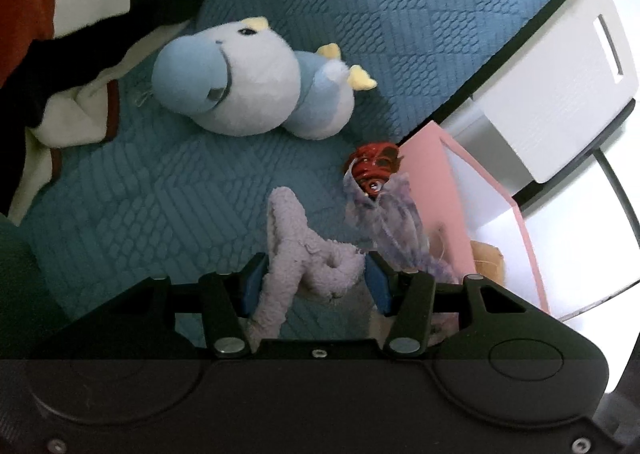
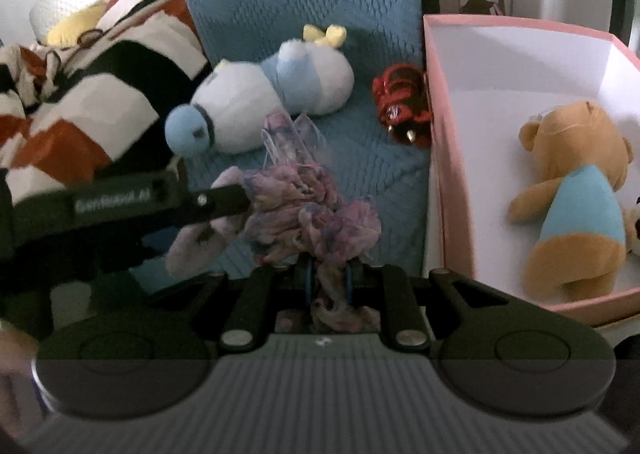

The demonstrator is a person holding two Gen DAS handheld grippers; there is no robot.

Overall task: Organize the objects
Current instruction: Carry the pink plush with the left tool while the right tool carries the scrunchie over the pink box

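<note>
While both grippers pinch fuzzy lilac toy (image 1: 308,254), quilted bedspread (image 1: 168,194) below.

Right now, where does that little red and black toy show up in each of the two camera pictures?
Left wrist view: the red and black toy lies right of centre on the blue bedspread, at the corner of the pink box.
Right wrist view: it sits upper middle, against the box's left wall.
Shared landmark: the blue and white plush lies left of it in both.
</note>
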